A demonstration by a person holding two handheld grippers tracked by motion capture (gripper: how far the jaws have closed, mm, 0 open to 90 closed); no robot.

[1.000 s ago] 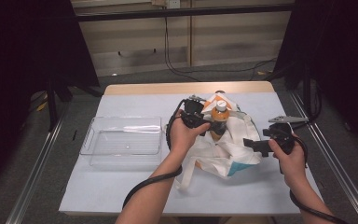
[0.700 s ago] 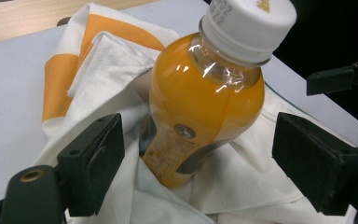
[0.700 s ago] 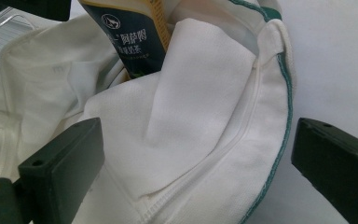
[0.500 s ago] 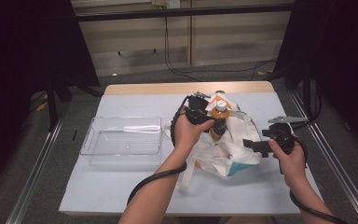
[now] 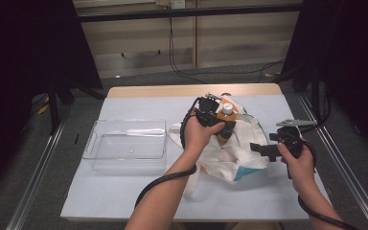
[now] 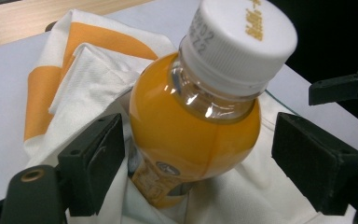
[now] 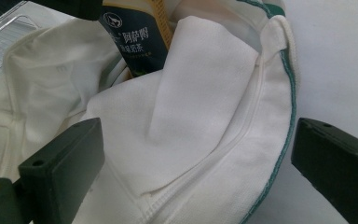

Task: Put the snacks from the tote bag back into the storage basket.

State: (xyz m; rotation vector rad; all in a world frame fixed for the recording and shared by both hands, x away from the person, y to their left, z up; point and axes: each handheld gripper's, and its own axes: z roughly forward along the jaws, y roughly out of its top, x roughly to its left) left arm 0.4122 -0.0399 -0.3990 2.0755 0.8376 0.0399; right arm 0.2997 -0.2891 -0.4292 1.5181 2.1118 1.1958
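An orange-juice bottle [image 6: 196,126] with a white cap stands tilted in the mouth of a white cloth bag [image 6: 98,70] with orange patches. My left gripper [image 6: 200,140] is open around the bottle's shoulder, and a strip of cloth shows between each pad and the bottle. In the high view the bottle [image 5: 226,111] sits at the bag's [image 5: 235,160] far end, under my left gripper [image 5: 223,125]. My right gripper [image 5: 257,147] points at the bag's right edge. Its jaws stand wide apart, open [image 7: 200,144], over the green-trimmed rim of the bag [image 7: 205,93], with the bottle's dark label [image 7: 135,42] beyond.
A clear plastic tray [image 5: 127,143] sits left of the bag on the pale table cover [image 5: 124,196]. The wooden table edge [image 5: 172,90] runs along the far side. Metal rails [image 5: 345,163] flank the table, and cables trail from both grippers.
My left hand has shifted slightly right and away, closer around the bottle. The right hand has not moved.
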